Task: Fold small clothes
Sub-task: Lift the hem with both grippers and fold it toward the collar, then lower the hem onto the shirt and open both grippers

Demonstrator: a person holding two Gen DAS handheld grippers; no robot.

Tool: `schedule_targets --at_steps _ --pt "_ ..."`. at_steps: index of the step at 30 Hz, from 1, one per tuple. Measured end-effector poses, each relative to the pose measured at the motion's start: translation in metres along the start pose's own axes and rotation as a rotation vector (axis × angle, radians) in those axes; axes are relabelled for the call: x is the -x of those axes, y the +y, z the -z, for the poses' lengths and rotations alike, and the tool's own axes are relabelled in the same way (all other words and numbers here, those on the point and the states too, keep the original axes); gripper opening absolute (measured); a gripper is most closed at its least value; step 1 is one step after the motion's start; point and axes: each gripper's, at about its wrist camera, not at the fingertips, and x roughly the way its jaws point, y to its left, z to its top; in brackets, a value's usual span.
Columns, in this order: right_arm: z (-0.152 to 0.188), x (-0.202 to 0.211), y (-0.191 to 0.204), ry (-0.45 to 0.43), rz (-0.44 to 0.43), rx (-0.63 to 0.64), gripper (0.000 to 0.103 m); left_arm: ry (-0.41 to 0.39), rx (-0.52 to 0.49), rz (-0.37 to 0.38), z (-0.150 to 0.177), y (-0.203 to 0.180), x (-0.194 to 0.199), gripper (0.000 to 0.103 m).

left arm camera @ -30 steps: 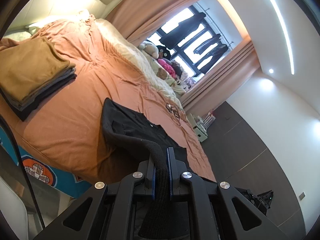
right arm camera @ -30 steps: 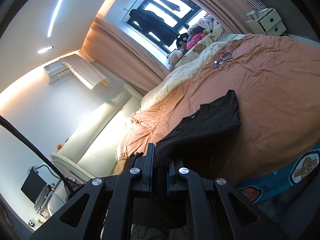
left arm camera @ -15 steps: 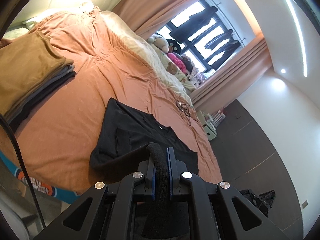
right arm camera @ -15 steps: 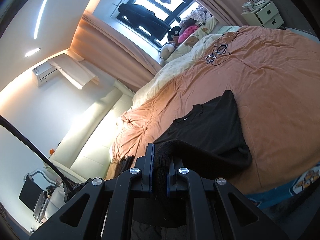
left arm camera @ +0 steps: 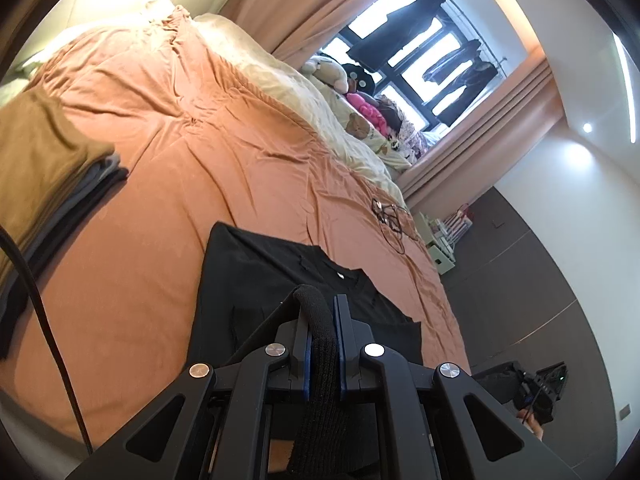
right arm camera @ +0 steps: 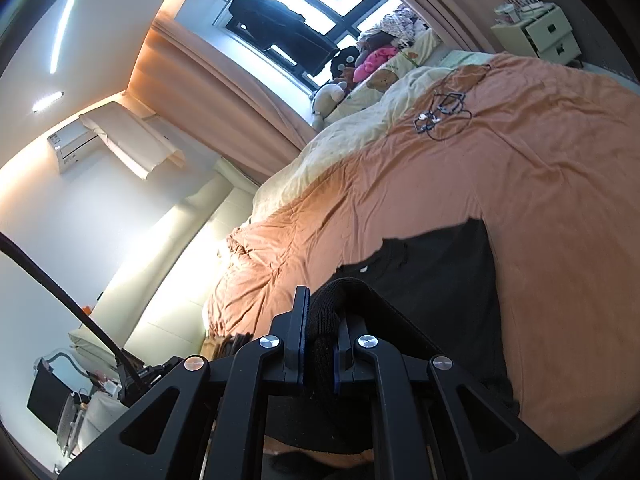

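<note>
Bed: over the last second more of the orange cover filled both views, and the blue patterned edge at the near side dropped out of frame. You had carried both tools forward over the mattress.

Shirt: black, neck end flat on the cover, and much more of it lay spread than a second earlier. Hem end was off the bed, raised in your two grips. Likely meaning: you were bringing the hem toward the collar for the fold in half; hem not yet laid down.

Left tool: narrow, clamped on a thick ribbed roll of hem. Right tool: same, pinched on the other hem corner.

Left view only: stack of folded clothes, tan piece on top, well apart from the shirt, at the left of the bed; dark floor at right.

Right view only: wall air conditioner, headboard, a screen low at left.

Both views: cable tangle on the cover beyond the shirt.
</note>
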Motion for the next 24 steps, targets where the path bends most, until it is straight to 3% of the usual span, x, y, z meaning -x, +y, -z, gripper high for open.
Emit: schedule_targets --at_steps 12,24 --pt "-0.019 -0.063 -0.013 0.037 0.07 -0.001 0.006 0.054 -0.003 -0.096 -0.03 0.012 -0.063 0.009" --pt "-0.032 -0.129 -0.036 0.101 0.156 -0.055 0.006 0.157 0.032 -0.218 -0.032 0.061 -0.146 0.009"
